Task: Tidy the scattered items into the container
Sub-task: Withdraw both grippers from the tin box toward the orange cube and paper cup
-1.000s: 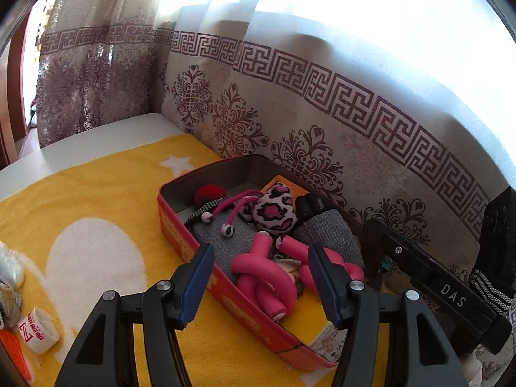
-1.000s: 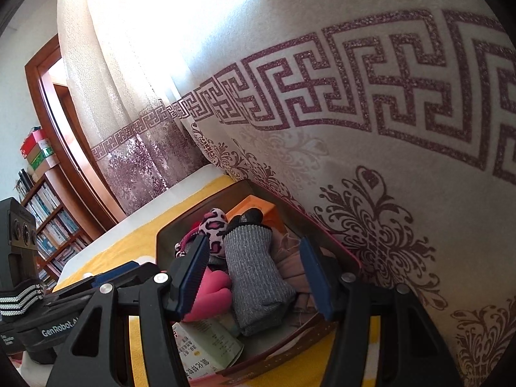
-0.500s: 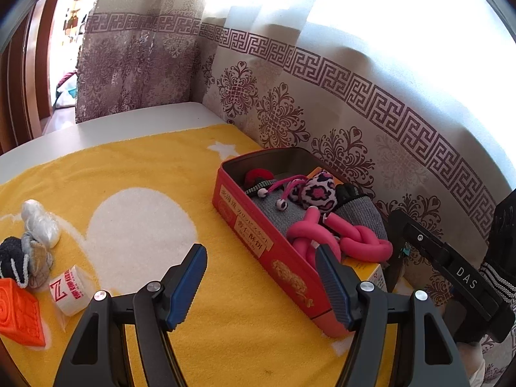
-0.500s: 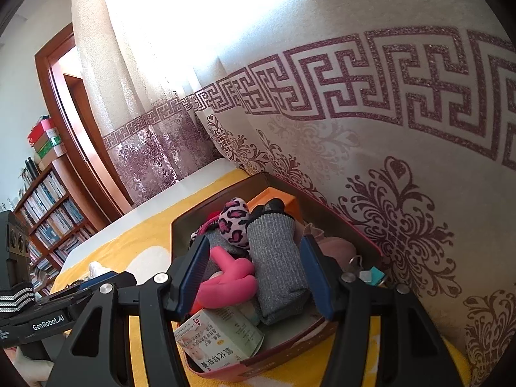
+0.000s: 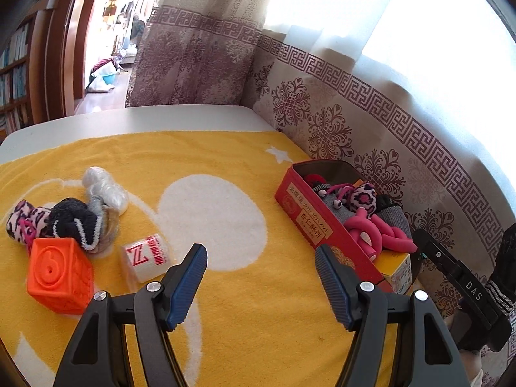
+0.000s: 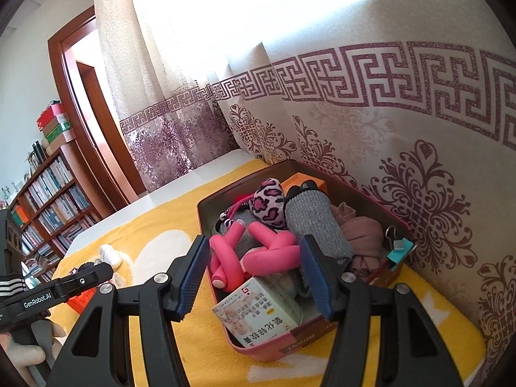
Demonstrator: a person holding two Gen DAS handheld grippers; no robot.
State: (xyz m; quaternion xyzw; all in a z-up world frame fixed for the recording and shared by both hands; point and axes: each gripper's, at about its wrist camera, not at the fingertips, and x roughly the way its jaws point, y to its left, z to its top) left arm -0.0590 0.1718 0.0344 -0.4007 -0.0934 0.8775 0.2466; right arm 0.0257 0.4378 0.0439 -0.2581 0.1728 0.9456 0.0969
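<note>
This is a lived-in room of a home. Beyond the left jaws, a yellow terry blanket with white shapes covers a white surface, probably a bed or a low table. Straight ahead of the right jaws hangs a cream curtain with a purple key border and floral motifs, daylight glowing through it. To the left of those jaws stand a wooden door frame and a bookshelf packed with books (boxes are stacked on top). Far ahead of the left jaws, through the doorway, another sunlit room shows, too bright to read clearly.
</note>
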